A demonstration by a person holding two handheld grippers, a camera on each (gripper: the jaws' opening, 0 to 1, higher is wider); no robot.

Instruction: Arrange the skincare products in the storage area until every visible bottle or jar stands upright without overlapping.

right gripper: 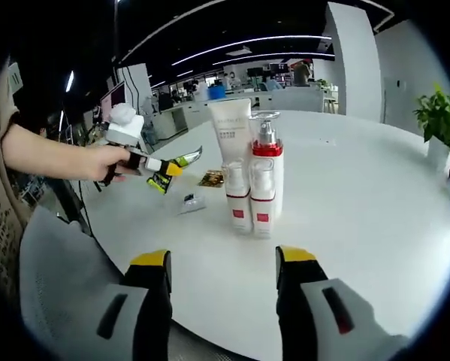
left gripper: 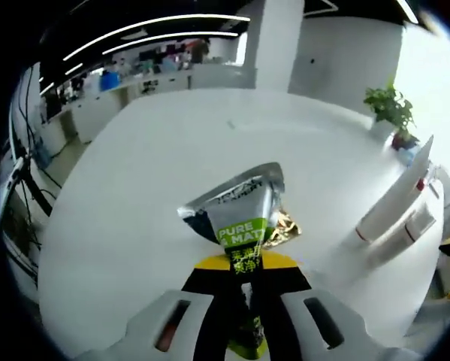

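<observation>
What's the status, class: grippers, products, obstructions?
Left gripper shut on green sachet, held above the table. Right gripper open, empty. Pump bottle and tube upright, close together. Small packets lie flat beside them.

Bright, even indoor light from ceiling strips (left gripper: 157,34), which bend into arcs w/ fisheye warp. White surface (left gripper: 172,158) looks washed out, esp. far right in left gripper view, where glare blows out the wall. Shadows soft and faint: a pale one under the bottles (right gripper: 253,177) in right gripper view. Foil sachet (left gripper: 240,207) shows specular glints. Centre sharp in both views; edges stretched and slightly soft. Background office dim, low detail, ceiling near black.
</observation>
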